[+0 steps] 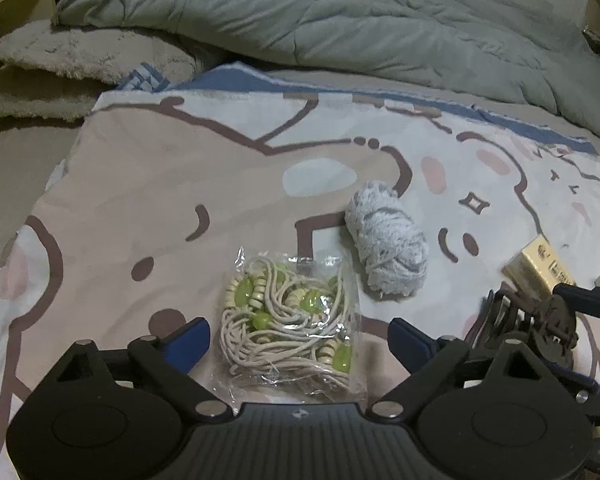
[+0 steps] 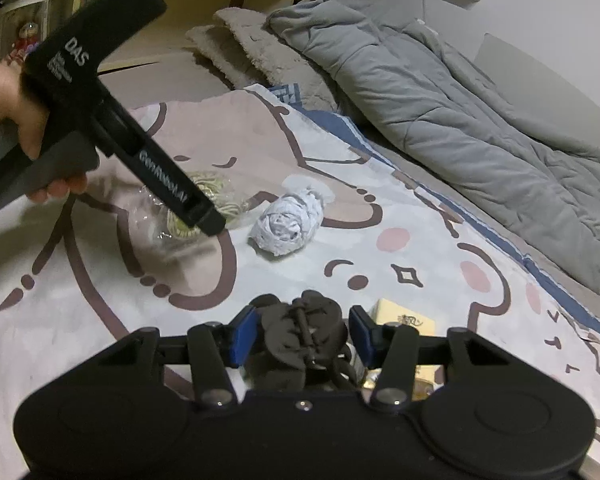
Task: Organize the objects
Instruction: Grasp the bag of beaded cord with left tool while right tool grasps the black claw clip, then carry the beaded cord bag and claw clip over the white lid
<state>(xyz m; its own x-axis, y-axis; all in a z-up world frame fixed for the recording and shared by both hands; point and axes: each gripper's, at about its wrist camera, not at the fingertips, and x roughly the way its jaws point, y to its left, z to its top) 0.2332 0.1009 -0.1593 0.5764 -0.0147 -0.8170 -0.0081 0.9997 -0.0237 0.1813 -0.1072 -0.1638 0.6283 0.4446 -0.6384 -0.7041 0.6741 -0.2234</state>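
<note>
A clear bag of beige cord and green beads [image 1: 290,316] lies on the cartoon bedspread [image 1: 140,184], between the open fingers of my left gripper [image 1: 300,338], which is not closed on it. A pale grey yarn skein [image 1: 386,242] lies just beyond to the right; it also shows in the right wrist view [image 2: 288,222]. My right gripper [image 2: 303,338] is shut on a dark wooden gear model [image 2: 302,340], also seen in the left wrist view [image 1: 536,320]. A yellow box [image 2: 404,324] lies just behind it. The bead bag [image 2: 204,200] is partly hidden by the left gripper's body.
A crumpled grey duvet [image 1: 340,20] lies along the far side of the bed. Folded beige fleece blankets [image 1: 60,68] sit at the far left. A wooden shelf unit [image 2: 180,0] stands behind the bed. The yellow box [image 1: 536,268] sits at the right.
</note>
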